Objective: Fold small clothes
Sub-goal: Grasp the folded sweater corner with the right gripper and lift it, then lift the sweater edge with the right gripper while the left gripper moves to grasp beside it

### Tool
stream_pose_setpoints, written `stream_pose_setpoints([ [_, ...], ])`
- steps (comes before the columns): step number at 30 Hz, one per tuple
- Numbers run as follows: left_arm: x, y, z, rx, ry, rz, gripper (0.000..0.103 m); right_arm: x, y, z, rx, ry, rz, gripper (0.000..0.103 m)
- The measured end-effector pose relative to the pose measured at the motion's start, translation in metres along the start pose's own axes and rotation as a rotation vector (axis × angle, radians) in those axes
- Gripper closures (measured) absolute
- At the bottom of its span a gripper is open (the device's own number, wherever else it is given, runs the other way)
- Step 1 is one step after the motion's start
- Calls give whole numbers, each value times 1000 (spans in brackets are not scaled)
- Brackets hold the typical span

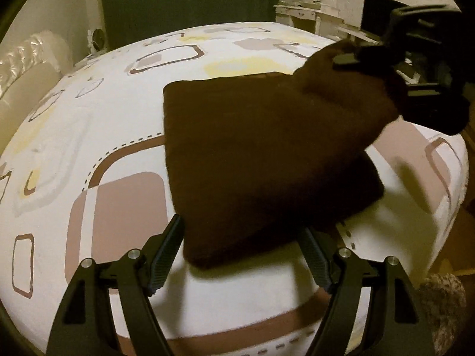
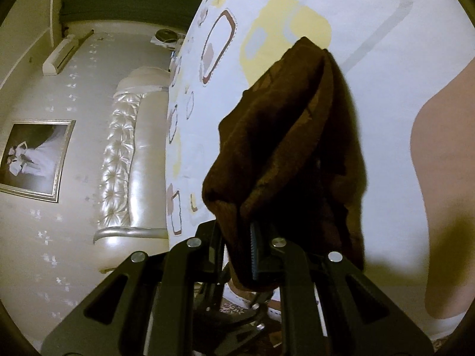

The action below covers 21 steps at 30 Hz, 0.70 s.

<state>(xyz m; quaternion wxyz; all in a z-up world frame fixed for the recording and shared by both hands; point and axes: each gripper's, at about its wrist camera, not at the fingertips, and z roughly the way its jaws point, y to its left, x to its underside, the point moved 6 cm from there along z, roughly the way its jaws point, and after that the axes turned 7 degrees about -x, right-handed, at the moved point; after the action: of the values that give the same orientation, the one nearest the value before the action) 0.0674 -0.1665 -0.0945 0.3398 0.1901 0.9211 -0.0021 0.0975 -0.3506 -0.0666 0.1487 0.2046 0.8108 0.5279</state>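
Note:
A dark brown cloth lies mostly flat on the bed, folded into a rough square. My left gripper is open just above the cloth's near corner, a finger on either side and no pad pressing on it. My right gripper holds the cloth's far right corner up off the bed. In the right wrist view the right gripper is shut on a bunched fold of the brown cloth, which hides most of its fingers.
The bed sheet is white with brown, beige and yellow rounded squares. A tufted cream headboard and a framed picture are on one side. A white dresser with a mirror stands beyond the bed. A patterned rug lies beside the bed.

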Motion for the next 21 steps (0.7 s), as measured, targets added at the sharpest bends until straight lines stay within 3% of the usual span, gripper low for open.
stream_pose_setpoints([
  [5, -15, 15, -1, -45, -39, -93, 28, 0, 8, 0, -24, 4, -9, 90],
  [11, -14, 46, 1, -184, -72, -143, 26, 3, 3, -3, -70, 5, 0, 91],
  [16, 6, 50, 12, -178, -13, -144, 26, 15, -25, -2, -47, 11, 29, 94],
  [21, 18, 52, 15, -163, -3, -157, 23, 23, -65, -5, 37, -1, 54, 96],
])
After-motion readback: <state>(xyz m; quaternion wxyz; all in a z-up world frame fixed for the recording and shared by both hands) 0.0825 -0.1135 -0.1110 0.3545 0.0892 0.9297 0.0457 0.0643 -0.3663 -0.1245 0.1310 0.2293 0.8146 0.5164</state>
